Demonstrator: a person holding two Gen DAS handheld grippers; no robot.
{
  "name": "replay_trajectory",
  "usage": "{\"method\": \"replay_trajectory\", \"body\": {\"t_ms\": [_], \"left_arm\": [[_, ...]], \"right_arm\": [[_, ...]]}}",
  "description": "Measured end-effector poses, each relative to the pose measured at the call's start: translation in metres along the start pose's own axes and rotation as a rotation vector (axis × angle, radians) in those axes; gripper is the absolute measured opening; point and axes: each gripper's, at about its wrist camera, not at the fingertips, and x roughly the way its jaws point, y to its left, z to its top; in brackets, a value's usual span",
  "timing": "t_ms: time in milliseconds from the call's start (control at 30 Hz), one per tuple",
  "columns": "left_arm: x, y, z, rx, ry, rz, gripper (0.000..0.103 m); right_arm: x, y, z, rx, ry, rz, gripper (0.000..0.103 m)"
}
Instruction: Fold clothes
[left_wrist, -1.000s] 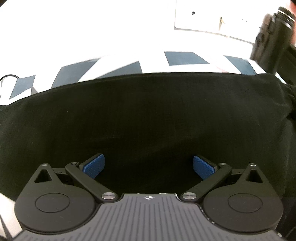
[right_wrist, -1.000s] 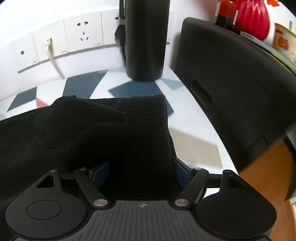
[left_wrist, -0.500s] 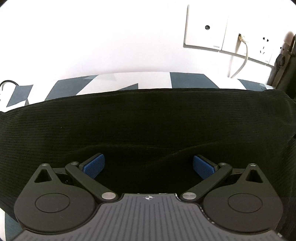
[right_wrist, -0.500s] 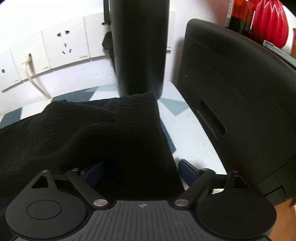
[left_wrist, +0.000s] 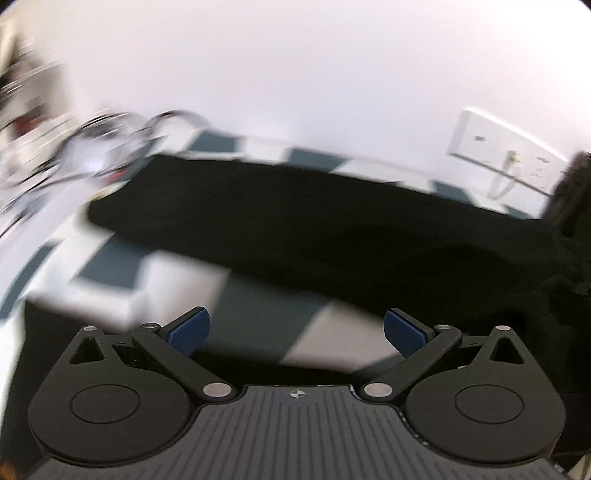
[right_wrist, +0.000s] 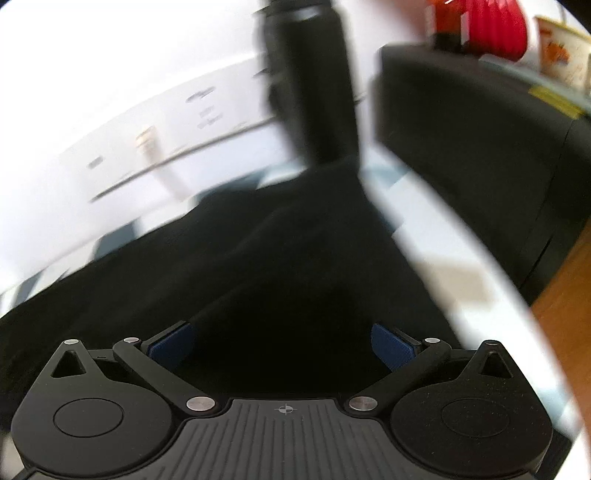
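Black garment (left_wrist: 332, 229) flat on our counter (left_wrist: 110, 273), left hand-held gripper (left_wrist: 297, 334) spread empty, right hand-held gripper (right_wrist: 280, 345) just spreading wide above the cloth, red vase (right_wrist: 495, 29) contents unseen

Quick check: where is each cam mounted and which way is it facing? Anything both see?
Left wrist: on the left tool, angled down over the patterned table toward the black garment and wall sockets; shows its own open blue pads.
Right wrist: on the right tool, angled down over the garment toward a black bottle and black box; pads just opened, cloth below.
Shared: garment, table, socket wall.
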Motion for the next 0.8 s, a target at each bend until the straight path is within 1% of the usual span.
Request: {"method": "replay_trajectory", "body": {"t_ms": [67,133,200,300,367,433,533,600,667,700,767,800], "left_arm": [[-0.02,0.023,-0.017,-0.049,-0.006,0.042,0.102],[-0.029,0.046,-0.028,-0.093,0.004,0.053,0.102],[-0.033,0.066,-0.039,-0.112,0.03,0.069,0.102],[-0.033,0.097,-0.046,-0.13,0.055,0.09,0.102],[-0.035,0.12,-0.049,-0.152,0.044,0.1,0.102],[-0.042,0.146,-0.056,-0.187,0.032,0.124,0.102],[-0.047,0.186,-0.068,-0.247,0.029,0.145,0.102],[-0.05,0.213,-0.078,-0.286,0.026,0.157,0.102],[-0.054,0.238,-0.087,-0.323,0.023,0.165,0.102],[-0.056,0.246,-0.09,-0.332,0.021,0.152,0.102],[-0.06,0.257,-0.096,-0.325,0.011,0.108,0.1],[-0.062,0.26,-0.098,-0.313,0.006,0.087,0.099]], "right_arm": [[-0.006,0.023,-0.023,-0.046,0.031,0.039,0.102],[-0.013,0.048,-0.044,-0.098,0.059,0.071,0.102],[-0.018,0.077,-0.056,-0.146,0.08,0.126,0.102],[-0.025,0.126,-0.065,-0.24,0.073,0.224,0.102],[-0.031,0.168,-0.073,-0.343,0.062,0.257,0.095],[-0.033,0.208,-0.084,-0.469,0.058,0.324,0.093],[-0.028,0.261,-0.108,-0.613,0.094,0.409,0.082],[-0.024,0.292,-0.126,-0.674,0.126,0.435,0.081],[-0.025,0.32,-0.145,-0.72,0.151,0.462,0.077],[-0.028,0.334,-0.155,-0.746,0.162,0.481,0.075],[-0.033,0.363,-0.173,-0.81,0.175,0.52,0.06],[-0.038,0.377,-0.182,-0.851,0.173,0.538,0.057]]}}
